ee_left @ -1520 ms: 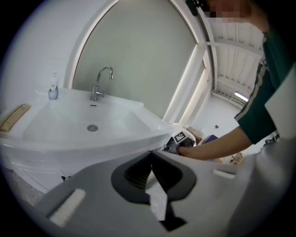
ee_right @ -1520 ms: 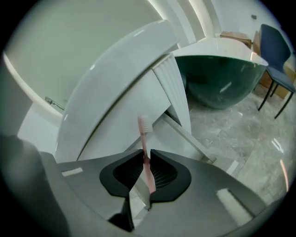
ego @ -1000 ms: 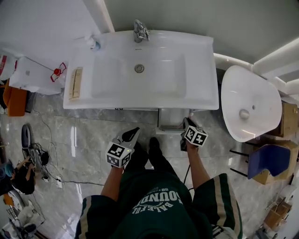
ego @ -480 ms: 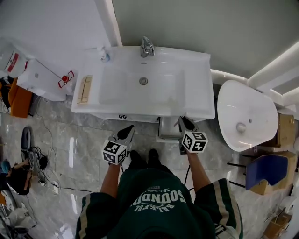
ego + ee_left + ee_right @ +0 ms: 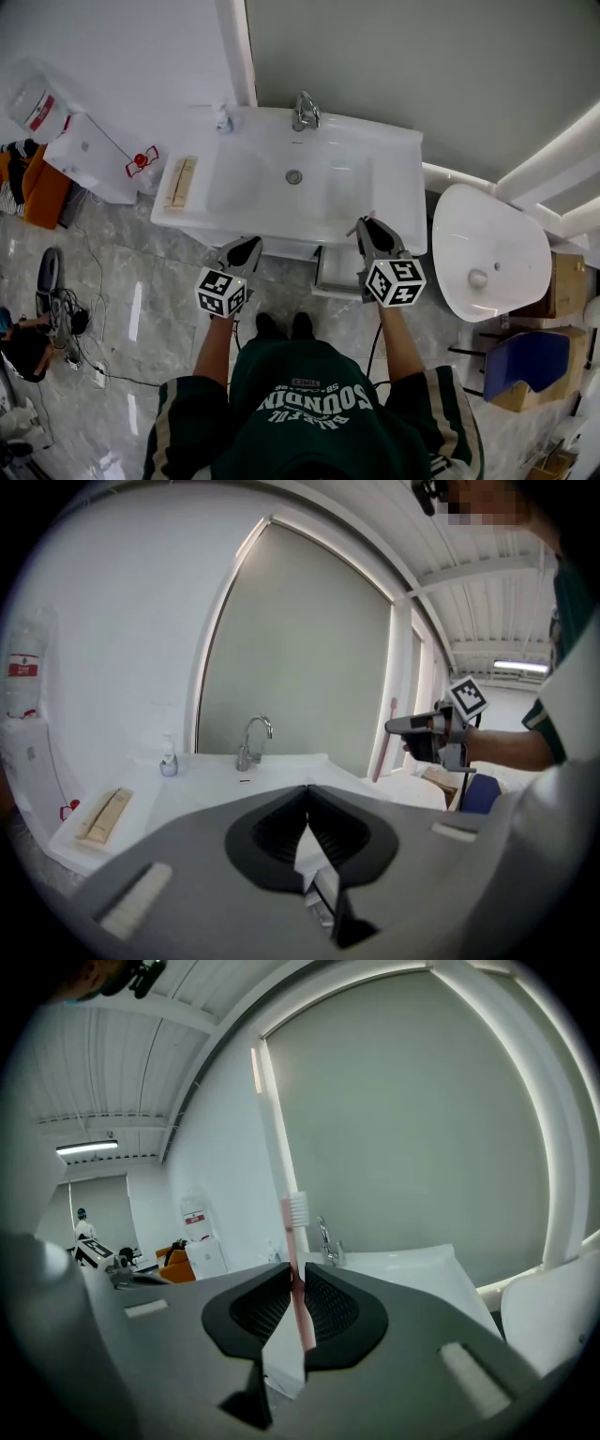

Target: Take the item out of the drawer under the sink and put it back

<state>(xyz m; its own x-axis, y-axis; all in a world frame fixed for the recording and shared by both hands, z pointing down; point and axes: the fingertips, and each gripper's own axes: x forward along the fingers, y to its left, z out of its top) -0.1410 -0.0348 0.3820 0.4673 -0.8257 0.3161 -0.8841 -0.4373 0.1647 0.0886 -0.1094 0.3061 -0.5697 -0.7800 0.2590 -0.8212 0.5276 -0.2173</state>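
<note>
My right gripper (image 5: 364,228) is shut on a pink toothbrush (image 5: 296,1274). The brush stands upright between the jaws, its white bristles (image 5: 296,1209) above them. That gripper hangs over the front edge of the white sink (image 5: 375,202), above the open drawer (image 5: 335,272). My left gripper (image 5: 242,251) is shut with nothing in it, in front of the sink's left half. In the left gripper view the jaw tips (image 5: 307,794) meet, and the right gripper (image 5: 412,726) shows at the right with the toothbrush (image 5: 394,719).
A faucet (image 5: 303,111) and a soap bottle (image 5: 223,117) stand at the back of the sink. A wooden box (image 5: 181,181) lies on its left ledge. A white toilet (image 5: 487,253) is at the right, and a white cabinet (image 5: 89,155) at the left.
Both grippers have risen. The right one has come up from the drawer to the sink's front edge with the toothbrush in it. The head view has pulled back from the sink.
</note>
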